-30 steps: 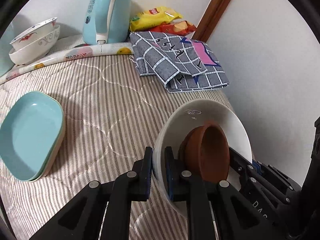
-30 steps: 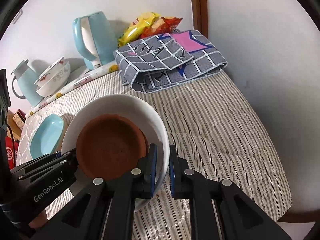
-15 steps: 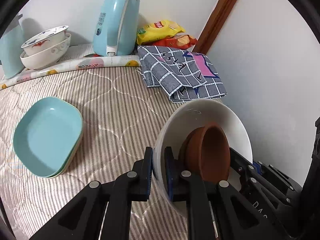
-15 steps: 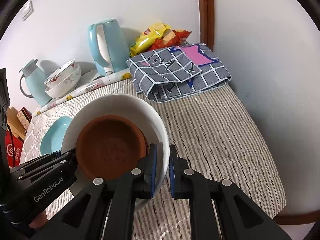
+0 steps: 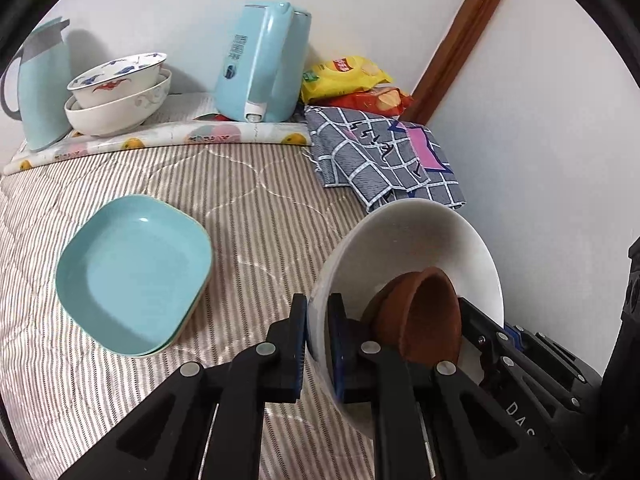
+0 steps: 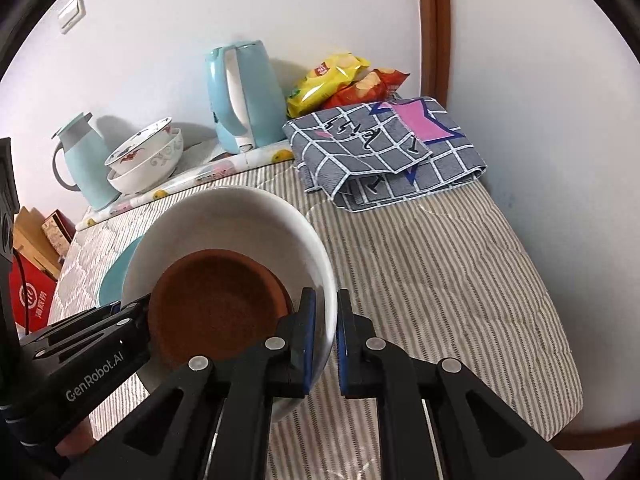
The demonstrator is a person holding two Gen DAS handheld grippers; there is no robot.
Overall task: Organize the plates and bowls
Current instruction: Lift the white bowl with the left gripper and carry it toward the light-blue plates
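Lifted white bowl (image 5: 416,240), underside hidden

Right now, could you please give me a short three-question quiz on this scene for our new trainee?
1. True or false: the brown bowl sits inside the white bowl.
2. Which grippers clamp the white bowl's rim? A) left gripper only B) right gripper only C) both
3. Fill in: the patterned bowls by the wall stand between the flask and the ____.

Key: 1 true; 2 C; 3 kettle.
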